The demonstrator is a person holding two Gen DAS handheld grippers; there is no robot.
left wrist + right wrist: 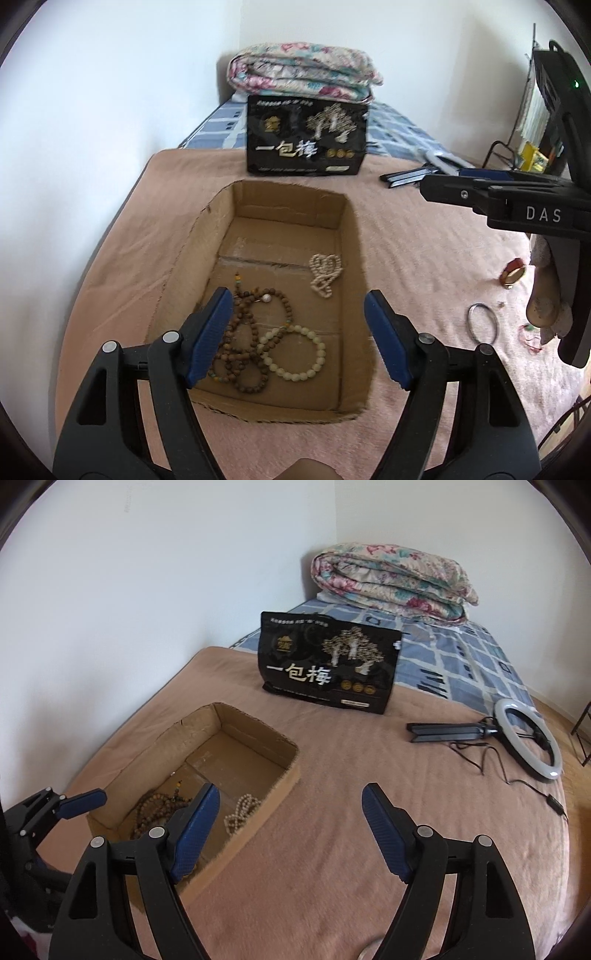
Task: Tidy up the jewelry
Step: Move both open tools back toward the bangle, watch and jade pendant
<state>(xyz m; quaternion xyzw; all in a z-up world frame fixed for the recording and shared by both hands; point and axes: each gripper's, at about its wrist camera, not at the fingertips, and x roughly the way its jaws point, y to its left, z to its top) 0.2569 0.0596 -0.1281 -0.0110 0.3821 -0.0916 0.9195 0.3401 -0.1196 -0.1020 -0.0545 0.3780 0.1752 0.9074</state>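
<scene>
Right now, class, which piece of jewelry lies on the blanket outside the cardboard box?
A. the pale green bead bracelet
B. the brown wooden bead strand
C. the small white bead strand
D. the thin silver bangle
D: the thin silver bangle lies on the pink blanket right of the cardboard box; the bead pieces lie inside it.

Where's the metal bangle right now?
In the left wrist view, the metal bangle lies on the pink blanket, right of the cardboard box and just below the small red ring.

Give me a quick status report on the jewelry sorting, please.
Left gripper and right gripper open, empty. Brown wooden bead strands, pale bead bracelet in open cardboard box. Silver bangle on pink blanket. Nothing obstructing.
</scene>
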